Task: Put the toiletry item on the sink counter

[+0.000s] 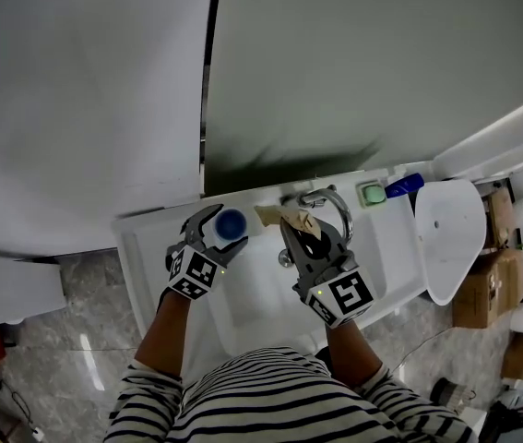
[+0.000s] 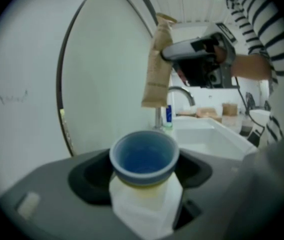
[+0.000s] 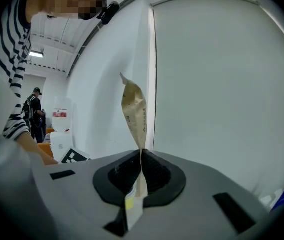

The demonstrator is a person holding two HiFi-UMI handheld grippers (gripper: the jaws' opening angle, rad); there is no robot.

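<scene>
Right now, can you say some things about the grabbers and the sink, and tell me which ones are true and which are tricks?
1. The left gripper is holding a blue cup. True.
2. The right gripper has nothing in it. False: its jaws are pinched on a brown paper pouch, which sticks up from them.
3. A blue bottle sits beside a green dish on the counter, near the tap. True.
4. The person wears a plain red top. False: the top has dark and white stripes.
</scene>
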